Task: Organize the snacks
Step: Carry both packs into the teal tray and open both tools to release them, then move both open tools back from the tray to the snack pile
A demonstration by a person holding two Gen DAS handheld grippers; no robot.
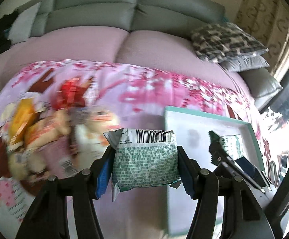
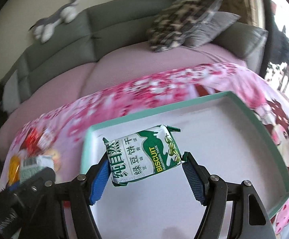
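Note:
My left gripper [image 1: 144, 159] is shut on a green and white biscuit packet [image 1: 144, 163], barcode side up, held above the pink cloth at the left edge of the teal-rimmed white tray [image 1: 204, 117]. My right gripper [image 2: 145, 157] is shut on a second green biscuit packet [image 2: 144, 155], printed face up, held over the tray [image 2: 234, 139] near its left end. The right gripper [image 1: 227, 149] with its packet shows in the left wrist view over the tray. The left gripper [image 2: 31, 169] shows at the lower left of the right wrist view.
A heap of other snack packets [image 1: 45, 127] in red, yellow and orange lies on the pink flowered cloth [image 1: 144, 91] to the left of the tray. Behind stands a grey sofa [image 1: 104, 14] with a pink seat cover and patterned cushions [image 1: 226, 41].

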